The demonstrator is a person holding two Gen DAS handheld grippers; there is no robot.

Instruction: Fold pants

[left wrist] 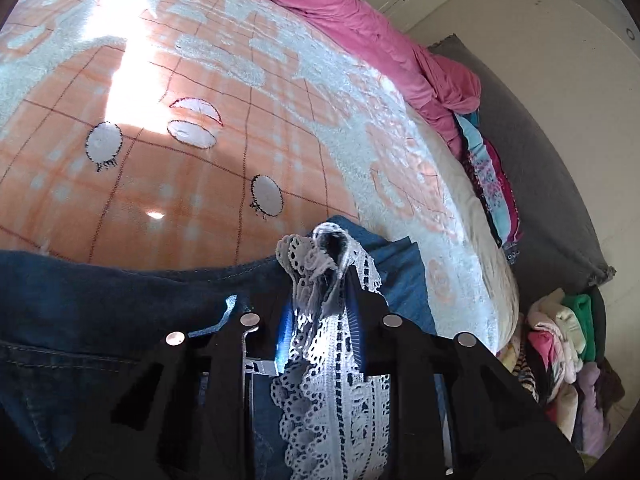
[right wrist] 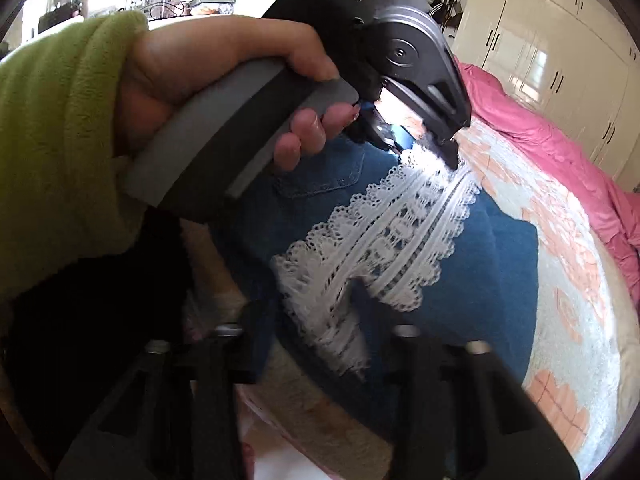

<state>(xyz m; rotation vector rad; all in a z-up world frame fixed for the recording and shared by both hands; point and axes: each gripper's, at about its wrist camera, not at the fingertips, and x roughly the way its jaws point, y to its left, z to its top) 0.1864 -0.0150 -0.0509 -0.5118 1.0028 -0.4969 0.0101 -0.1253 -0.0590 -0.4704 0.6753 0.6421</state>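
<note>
Both claws (left wrist: 324,276) (right wrist: 344,288) pinch the pants' lace hem (right wrist: 384,232).

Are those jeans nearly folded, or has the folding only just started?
Partly done, I'd guess: the jeans already lie doubled on the bedspread. In hand: both the left gripper and right gripper pinch the white lace trim, jaws closed on it. Left: at least another fold, probably.

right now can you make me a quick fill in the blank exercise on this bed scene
1. The white lace trim is sewn on ____ denim pants.
2. The left gripper is shut on the ____.
3. The crumpled sheet at the bed's far edge is ____.
4. The sleeve on the arm holding the left gripper is ____.

Missing words: blue; lace trim; pink; green
</note>
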